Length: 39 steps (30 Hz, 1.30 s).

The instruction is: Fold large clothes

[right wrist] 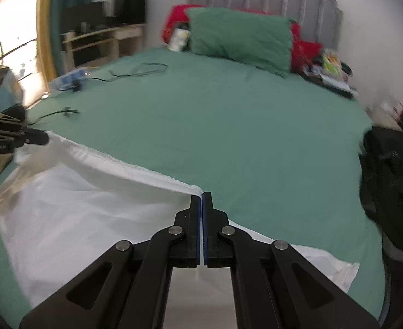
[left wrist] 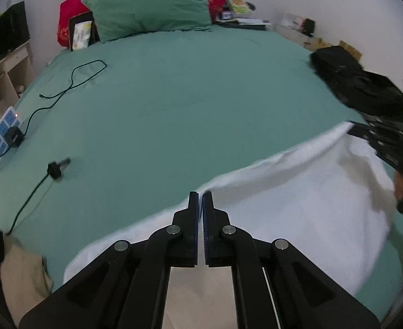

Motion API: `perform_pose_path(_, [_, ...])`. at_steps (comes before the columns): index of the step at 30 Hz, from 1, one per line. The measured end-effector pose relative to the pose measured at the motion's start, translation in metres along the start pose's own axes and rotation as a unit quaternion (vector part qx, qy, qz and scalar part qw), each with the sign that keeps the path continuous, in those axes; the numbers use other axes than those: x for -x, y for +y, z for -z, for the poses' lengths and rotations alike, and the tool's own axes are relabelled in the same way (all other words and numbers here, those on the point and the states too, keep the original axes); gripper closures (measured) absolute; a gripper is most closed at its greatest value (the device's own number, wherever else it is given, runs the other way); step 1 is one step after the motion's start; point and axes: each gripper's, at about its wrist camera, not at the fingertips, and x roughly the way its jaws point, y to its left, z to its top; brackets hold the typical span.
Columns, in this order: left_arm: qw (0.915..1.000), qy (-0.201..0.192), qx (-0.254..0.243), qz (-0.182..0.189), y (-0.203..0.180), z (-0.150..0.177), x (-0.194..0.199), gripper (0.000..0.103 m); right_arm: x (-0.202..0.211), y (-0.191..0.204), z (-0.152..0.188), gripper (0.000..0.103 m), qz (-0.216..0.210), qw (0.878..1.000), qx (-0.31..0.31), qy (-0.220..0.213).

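A large white garment (left wrist: 297, 200) is stretched by its hemmed edge over the near part of the green bed sheet (left wrist: 187, 96). My left gripper (left wrist: 200, 195) is shut on that edge, with cloth pinched between the pads. In the left wrist view my right gripper (left wrist: 352, 129) grips the far end of the edge at the right. My right gripper (right wrist: 203, 195) is shut on the white garment (right wrist: 72, 205) at its hem. The left gripper (right wrist: 46, 138) holds the other end at the left of that view. The lifted edge sags between the two.
A green pillow (left wrist: 149, 8) and red pillows (left wrist: 69, 13) lie at the headboard. A black cable (left wrist: 72, 82), a plug (left wrist: 54, 170) and a power strip (left wrist: 1, 134) sit on the bed's left side. A black bag (right wrist: 390, 186) rests at the right edge. Shelves (right wrist: 102, 41) stand left.
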Motion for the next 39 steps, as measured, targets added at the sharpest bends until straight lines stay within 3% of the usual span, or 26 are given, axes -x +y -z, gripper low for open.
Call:
perform_pose_path(4, [0.9980,0.030,0.053,-0.017,0.023,-0.017,-0.038,0.100,-0.015,-0.012,0.003,0.099,0.048,0.999,0.002,0.020])
perform_pose_path(5, [0.9962,0.037,0.078,-0.007,0.032,-0.020,-0.042,0.098,-0.016,-0.017,0.004,0.088,0.062,0.998,-0.001,0.026])
perform_pose_path(6, [0.9940,0.034,0.104,0.006,0.040,-0.022,-0.040,0.085,-0.014,-0.021,0.005,0.065,0.070,0.997,-0.008,0.029])
perform_pose_path(7, [0.9926,0.021,0.119,0.009,0.046,-0.022,-0.034,0.073,-0.012,-0.027,0.006,0.053,0.076,0.997,-0.017,0.028])
perform_pose_path(8, [0.9921,0.011,0.125,0.004,0.050,-0.022,-0.027,0.049,-0.009,-0.032,0.006,0.037,0.085,0.996,-0.026,0.026])
perform_pose_path(9, [0.9913,-0.010,0.131,-0.011,0.055,-0.021,-0.015,0.046,-0.004,-0.038,0.007,0.031,0.100,0.994,-0.032,0.022])
perform_pose_path(13, [0.9888,-0.018,0.133,-0.066,0.071,0.000,0.024,0.046,0.013,-0.057,0.004,0.030,0.113,0.991,-0.061,0.017])
perform_pose_path(15, [0.9873,-0.023,0.136,-0.079,0.075,0.017,0.044,0.046,0.028,-0.064,0.008,0.030,0.107,0.991,-0.079,0.013])
perform_pose_path(18, [0.9881,-0.020,0.126,-0.086,0.073,0.053,0.065,0.046,0.050,-0.074,0.024,0.030,0.129,0.986,-0.101,0.012])
perform_pose_path(23, [0.9926,0.061,0.078,-0.071,0.065,0.094,0.053,0.046,0.073,-0.100,0.072,0.030,0.118,0.972,-0.196,0.045])
perform_pose_path(26, [0.9910,0.071,0.050,-0.102,0.062,0.100,0.042,0.046,0.082,-0.103,0.093,0.030,0.123,0.967,-0.214,0.062])
perform_pose_path(31, [0.9883,0.082,0.045,-0.120,0.072,0.086,0.009,0.046,0.084,-0.104,0.126,0.030,0.106,0.955,-0.255,0.103])
perform_pose_path(33, [0.9888,0.068,0.058,-0.119,0.081,0.073,-0.002,0.046,0.079,-0.104,0.131,0.030,0.106,0.953,-0.260,0.114])
perform_pose_path(36, [0.9859,0.037,0.128,-0.101,0.104,0.056,-0.013,0.046,0.070,-0.104,0.134,0.030,0.106,0.952,-0.259,0.123])
perform_pose_path(39, [0.9695,0.034,0.204,-0.131,0.137,0.048,-0.024,0.046,0.063,-0.104,0.135,0.030,0.106,0.952,-0.258,0.130])
